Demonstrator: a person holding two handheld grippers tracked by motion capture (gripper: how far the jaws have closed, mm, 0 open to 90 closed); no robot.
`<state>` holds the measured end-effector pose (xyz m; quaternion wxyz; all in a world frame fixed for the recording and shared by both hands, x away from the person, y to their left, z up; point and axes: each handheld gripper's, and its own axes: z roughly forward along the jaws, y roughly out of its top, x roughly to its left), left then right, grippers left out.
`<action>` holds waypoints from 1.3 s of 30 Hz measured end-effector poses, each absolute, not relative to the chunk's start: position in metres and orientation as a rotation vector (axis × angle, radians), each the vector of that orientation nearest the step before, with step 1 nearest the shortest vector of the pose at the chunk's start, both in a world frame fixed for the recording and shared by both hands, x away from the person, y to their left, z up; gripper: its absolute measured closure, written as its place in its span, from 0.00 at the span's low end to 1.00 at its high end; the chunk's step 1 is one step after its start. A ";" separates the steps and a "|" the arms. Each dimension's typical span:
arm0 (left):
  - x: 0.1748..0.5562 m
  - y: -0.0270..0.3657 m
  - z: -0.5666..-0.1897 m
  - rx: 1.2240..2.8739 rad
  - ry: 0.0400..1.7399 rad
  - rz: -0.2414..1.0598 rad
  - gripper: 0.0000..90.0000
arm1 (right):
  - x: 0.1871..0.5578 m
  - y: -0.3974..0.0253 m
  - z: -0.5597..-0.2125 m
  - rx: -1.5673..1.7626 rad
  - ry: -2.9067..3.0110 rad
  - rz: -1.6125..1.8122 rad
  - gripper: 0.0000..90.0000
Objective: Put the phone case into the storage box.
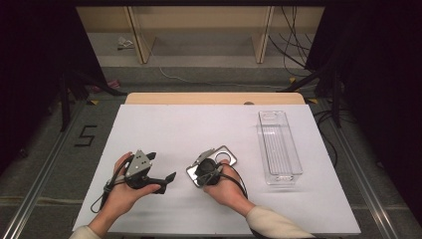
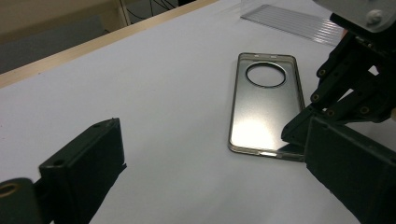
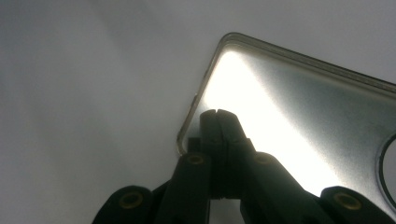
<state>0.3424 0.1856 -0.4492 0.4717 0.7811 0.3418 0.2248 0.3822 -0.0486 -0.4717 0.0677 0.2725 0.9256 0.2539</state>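
Observation:
A clear phone case point(image 1: 227, 155) with a round camera hole lies flat, inner side up, on the white table point(image 1: 174, 124). My right gripper point(image 1: 195, 174) is shut, and its tips rest on the case's inner face near one corner point(image 3: 217, 114). From the left gripper view, that right gripper point(image 2: 293, 134) touches the case point(image 2: 264, 112) at its near end. My left gripper point(image 1: 161, 167) is held open to the left of the case, a short way off, with nothing between its jaws point(image 2: 210, 135). The case point(image 3: 299, 102) shines brightly under the light.
A long clear plastic tray point(image 1: 278, 144) stands at the right side of the table, also seen far off in the left gripper view point(image 2: 294, 21). The table's wooden back edge point(image 1: 214, 98) borders the floor, where cables and stand legs lie.

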 end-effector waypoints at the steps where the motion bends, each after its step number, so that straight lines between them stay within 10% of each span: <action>1: 0.342 0.186 -0.449 1.913 0.837 0.549 0.05 | 0.381 -0.050 -0.472 0.815 2.790 0.764 1.00; 39: 0.342 0.185 -0.450 1.917 0.837 0.547 0.05 | 0.374 -0.110 -0.466 0.832 2.814 0.684 1.00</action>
